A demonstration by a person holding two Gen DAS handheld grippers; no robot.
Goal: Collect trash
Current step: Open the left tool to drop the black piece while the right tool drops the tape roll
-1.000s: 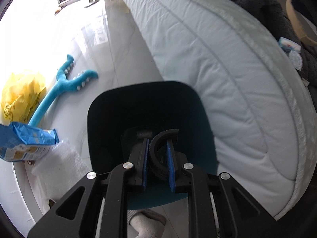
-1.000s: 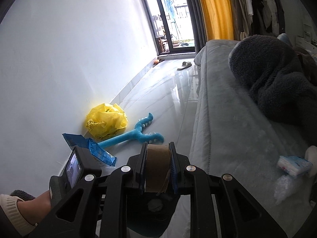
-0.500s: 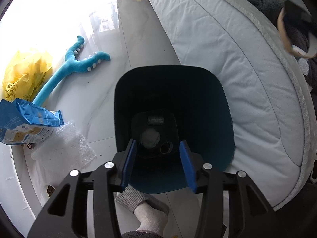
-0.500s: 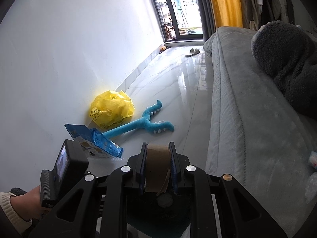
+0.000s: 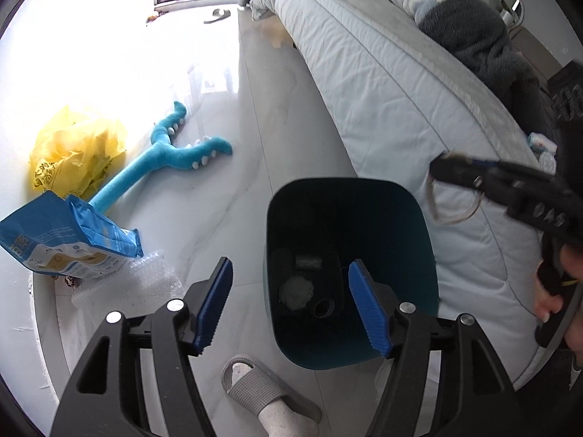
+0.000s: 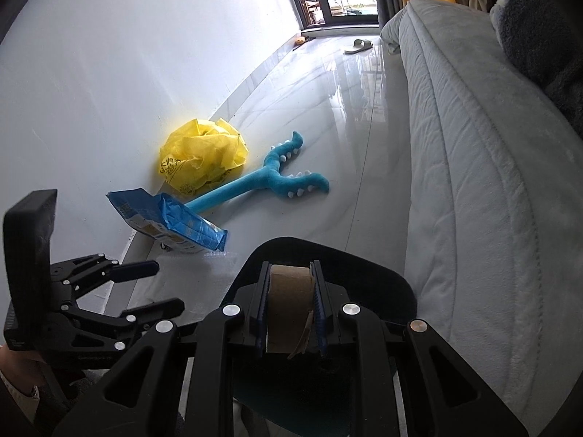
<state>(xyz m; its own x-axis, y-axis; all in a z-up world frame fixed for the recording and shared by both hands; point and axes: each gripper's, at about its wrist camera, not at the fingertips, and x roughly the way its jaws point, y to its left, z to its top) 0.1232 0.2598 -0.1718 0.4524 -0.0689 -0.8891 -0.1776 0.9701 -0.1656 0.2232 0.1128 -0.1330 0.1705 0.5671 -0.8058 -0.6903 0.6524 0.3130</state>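
A dark teal bin (image 5: 426, 255) stands on the floor beside the bed. My left gripper (image 5: 290, 267) hangs over its near left rim, jaws opening, nothing between them. At the bin's bottom lie a black tape roll (image 5: 323, 307) and a crumpled tissue (image 5: 297, 291). My right gripper (image 6: 289, 273) is shut on a brown cardboard roll (image 6: 289, 302), just above the bin's rim (image 6: 328, 251). The left wrist view shows that right gripper (image 5: 442, 167) coming in from the right. On the floor by the wall lie a yellow plastic bag (image 5: 73, 153), a blue snack bag (image 5: 65, 240) and bubble wrap (image 5: 142, 284).
A blue plush toy (image 5: 171, 156) lies on the tiles past the trash. The pale mattress (image 5: 382, 73) fills the right side, with a dark blanket (image 5: 473, 36) on top. A person's socked foot in a grey slipper (image 5: 262, 389) stands just before the bin.
My left gripper opened and let the black tape roll fall into the bin, then drew back to the left. My right gripper sank toward the bin with the cardboard roll.
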